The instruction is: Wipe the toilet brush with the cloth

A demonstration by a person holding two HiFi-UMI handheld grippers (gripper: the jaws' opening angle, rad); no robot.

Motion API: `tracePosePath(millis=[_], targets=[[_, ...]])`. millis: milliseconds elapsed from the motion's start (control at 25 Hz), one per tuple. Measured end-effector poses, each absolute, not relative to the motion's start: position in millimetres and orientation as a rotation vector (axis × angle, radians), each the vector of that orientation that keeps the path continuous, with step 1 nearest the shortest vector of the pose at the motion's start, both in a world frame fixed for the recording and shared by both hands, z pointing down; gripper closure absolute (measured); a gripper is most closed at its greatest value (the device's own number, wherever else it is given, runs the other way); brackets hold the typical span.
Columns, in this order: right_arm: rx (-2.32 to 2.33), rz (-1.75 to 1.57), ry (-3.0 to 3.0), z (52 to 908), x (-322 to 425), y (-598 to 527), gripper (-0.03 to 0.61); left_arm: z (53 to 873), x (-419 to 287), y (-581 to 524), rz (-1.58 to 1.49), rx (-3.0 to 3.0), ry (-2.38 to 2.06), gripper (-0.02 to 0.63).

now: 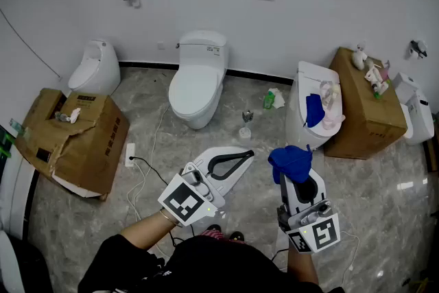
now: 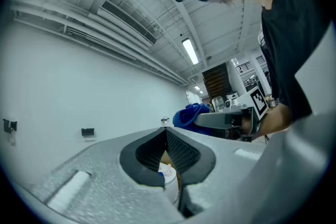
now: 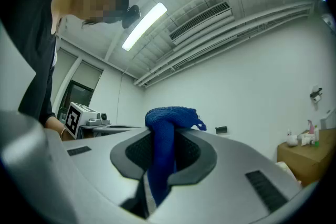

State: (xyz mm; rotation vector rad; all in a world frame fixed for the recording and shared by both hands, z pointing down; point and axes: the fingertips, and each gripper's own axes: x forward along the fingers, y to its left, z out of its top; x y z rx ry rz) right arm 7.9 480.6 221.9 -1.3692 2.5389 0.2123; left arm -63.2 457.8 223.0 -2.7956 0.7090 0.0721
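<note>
Over the marble floor (image 1: 384, 182), right tongs (image 1: 293, 173) are clamping a bunched blue terry cloth (image 1: 289, 158); left tongs (image 1: 248, 155) are sitting shut (tips touching).

Blue cloth (image 1: 290, 160) clamped in your right gripper (image 3: 164, 139).
Bunched above the jaws; toilet brush (image 1: 245, 124) stands upright, well ahead.
</note>
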Motion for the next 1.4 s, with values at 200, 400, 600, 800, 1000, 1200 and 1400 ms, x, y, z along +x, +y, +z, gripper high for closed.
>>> tracePosePath(millis=[200, 400, 600, 800, 1000, 1200, 1400], targets=[[-1.366, 0.203, 2.543, 223.0, 7.1, 480.8, 0.505, 223.3, -62.6, 460.0, 0.077, -2.81, 0.713, 0.612], [-1.384, 0.207, 2.509, 221.5, 8.4, 484.3, 0.505, 223.4, -63.1, 466.9, 0.057, -2.787, 0.685, 0.612], [-1.355, 0.188, 2.49, 222.0, 14.7, 490.8, 0.505, 226.3, -57.3, 472.6, 0.071, -2.812, 0.676, 0.612], [-1.353, 0.179, 2.492, 222.6, 25.6, 495.8, 0.505, 226.6, -48.7, 474.3, 0.09, -2.849, 0.696, 0.612], [-1.388, 0.172, 2.545, 234.5, 35.3, 494.9, 0.505, 233.8, -34.9, 478.1, 0.056, -2.836, 0.677, 0.611], [-1.341, 0.143, 2.53, 234.0, 43.5, 497.8, 0.505, 235.2, -23.3, 481.1, 0.037, -2.833, 0.674, 0.612], [-1.299, 0.137, 2.531, 235.4, 50.1, 501.2, 0.505, 238.1, -18.0, 485.7, 0.024, -2.828, 0.699, 0.612]])
